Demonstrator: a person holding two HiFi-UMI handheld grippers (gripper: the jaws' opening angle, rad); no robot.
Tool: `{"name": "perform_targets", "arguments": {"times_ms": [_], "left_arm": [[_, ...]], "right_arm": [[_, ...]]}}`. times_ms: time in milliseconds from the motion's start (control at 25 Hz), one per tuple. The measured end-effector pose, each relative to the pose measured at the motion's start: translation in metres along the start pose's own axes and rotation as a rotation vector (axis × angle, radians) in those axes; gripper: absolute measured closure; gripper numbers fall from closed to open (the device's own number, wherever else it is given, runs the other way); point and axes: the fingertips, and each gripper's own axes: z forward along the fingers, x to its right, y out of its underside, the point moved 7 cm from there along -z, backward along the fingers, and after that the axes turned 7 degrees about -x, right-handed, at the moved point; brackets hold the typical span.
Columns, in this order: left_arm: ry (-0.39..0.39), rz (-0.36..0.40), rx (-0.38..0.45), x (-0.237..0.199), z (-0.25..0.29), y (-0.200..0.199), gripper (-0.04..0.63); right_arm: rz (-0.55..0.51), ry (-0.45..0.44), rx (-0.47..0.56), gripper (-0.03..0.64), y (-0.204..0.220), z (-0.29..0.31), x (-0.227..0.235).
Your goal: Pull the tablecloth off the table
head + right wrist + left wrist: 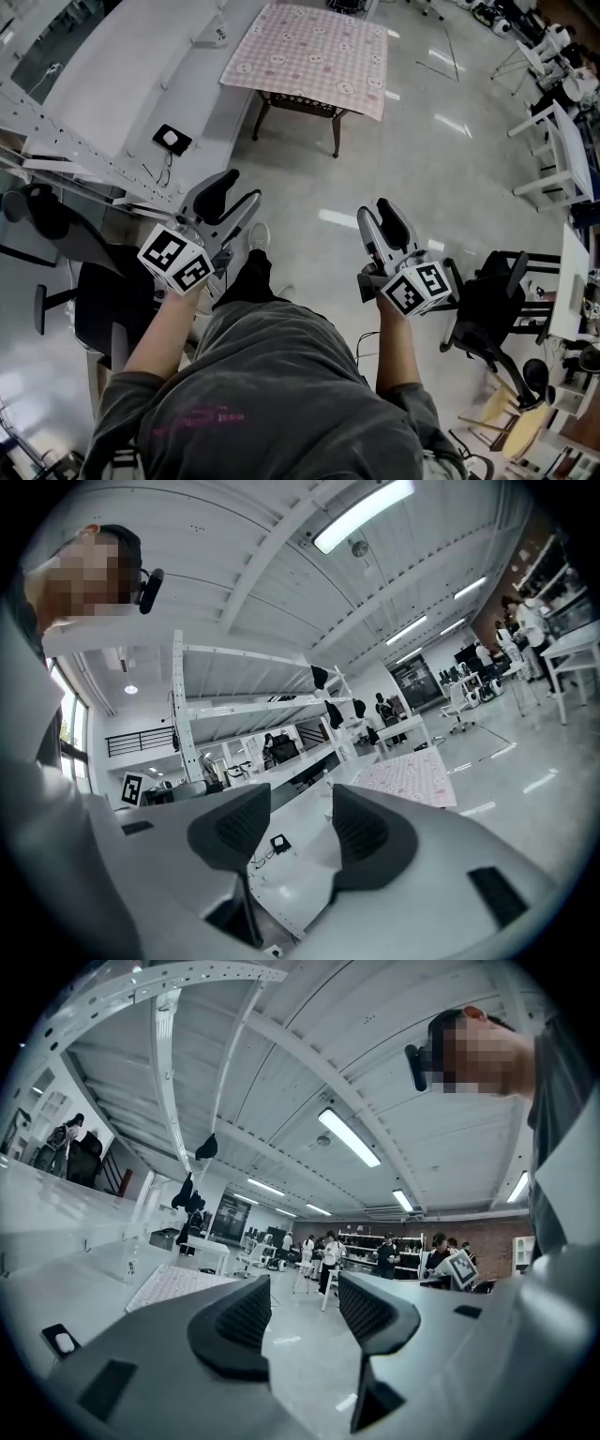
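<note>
While the person stood on the glossy floor (pixel 412 169), the left tool (pixel 242 187) and the right tool (pixel 375 208) each had its jaws spread, with nothing between them. Well ahead of both tools, the pink checked tablecloth (pixel 309 56) lay flat on a small table (pixel 336 131). Its near hem hung over the side facing the tools. Its wider span seemed to run crosswise to the tools' aim, with the hem slanting down toward the right. Bare floor lay open between the tools and that hem. A long white table (pixel 122 84) ran along the left tool's outer side up to the cloth's left edge. A dark chair (pixel 103 300) stood just outside the left tool, and another chair (pixel 487 300) just outside the right.
</note>
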Motion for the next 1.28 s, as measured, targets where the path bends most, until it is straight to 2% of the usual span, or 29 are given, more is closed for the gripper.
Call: {"name": "perform_targets", "arguments": {"times_ms": [280,520,920,1280], "left_arm": [[0.010,0.011,0.001,-0.016,0.032,-0.004,0.371],[0.009,-0.003,-0.007,-0.047,0.058,-0.007,0.371],[0.008,-0.047,-0.036,-0.124,0.107,-0.012,0.371],[0.040,-0.071,-0.067,-0.214,0.163,-0.028,0.371]], "right_arm": [[-0.001,0.007,0.012,0.426,-0.006,0.018,0.029],[0.012,0.014,-0.006,0.427,-0.014,0.052,0.049],[0.040,0.036,-0.052,0.427,-0.026,0.129,0.084],[0.055,0.073,-0.080,0.427,-0.044,0.220,0.114]]}}
